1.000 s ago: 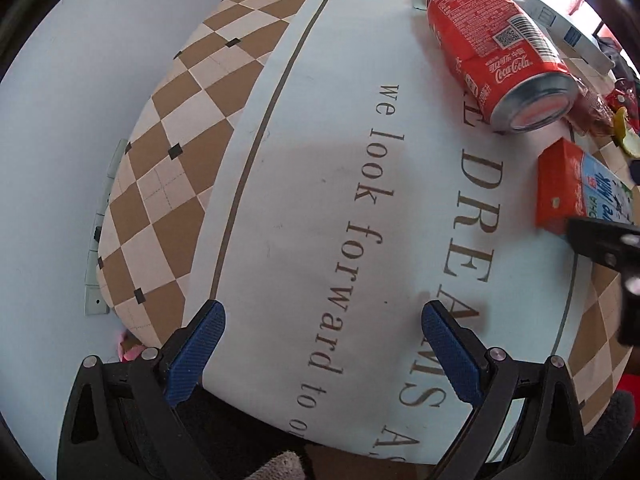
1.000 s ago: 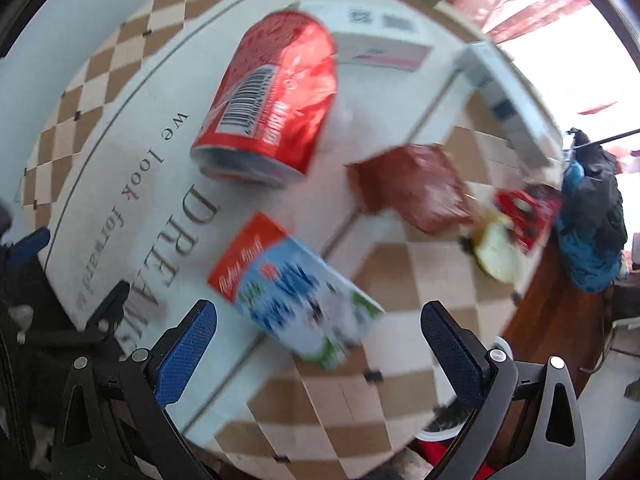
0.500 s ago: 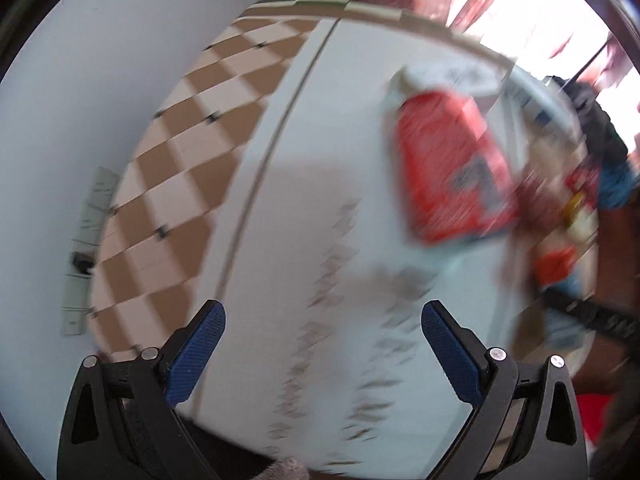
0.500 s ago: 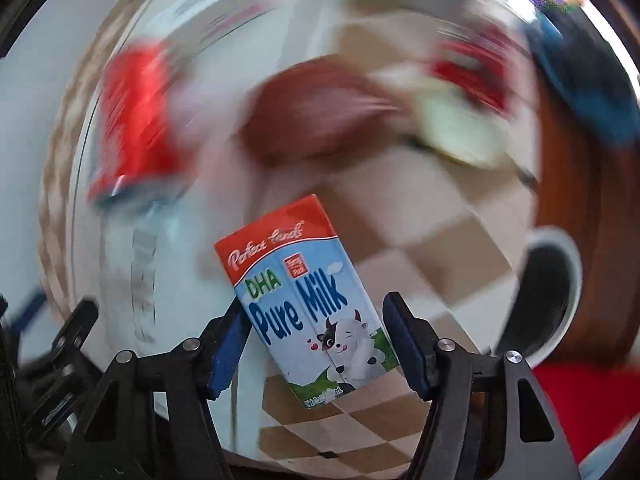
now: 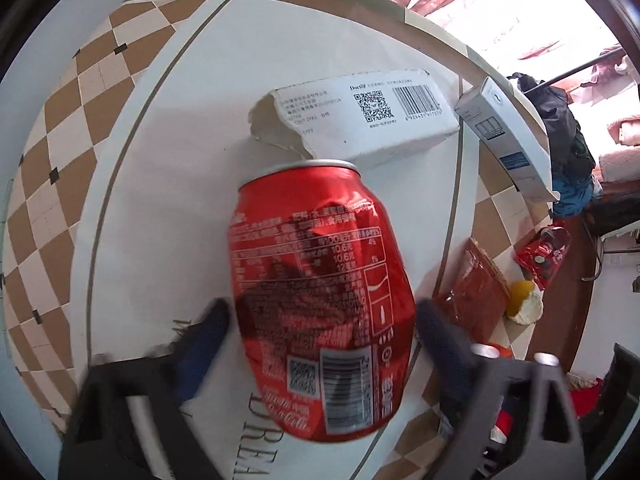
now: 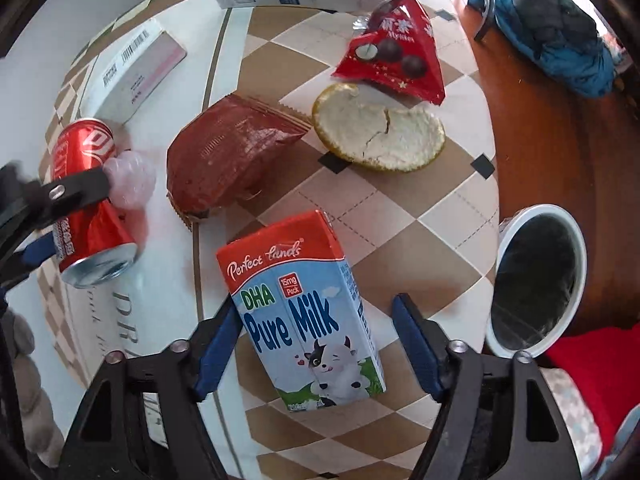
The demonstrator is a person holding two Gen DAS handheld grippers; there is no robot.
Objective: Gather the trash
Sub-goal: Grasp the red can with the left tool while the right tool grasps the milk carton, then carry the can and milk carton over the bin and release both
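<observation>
Dented aluminium is your risk: your left gripper brackets the red can lying on the table, pads just beside its sides but blurred, so grip is unclear, and squeezing a crumpled wall could make it skid toward the torn white box. Your right gripper stands open around the milk carton, left pad touching, right pad apart, near the bin. Half a second ago those jaws sat closer on the carton, and the left was empty, well short of the can.

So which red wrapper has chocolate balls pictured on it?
The bright red triangular wrapper beyond the orange peel. The darker brownish-red wrapper has none.
</observation>
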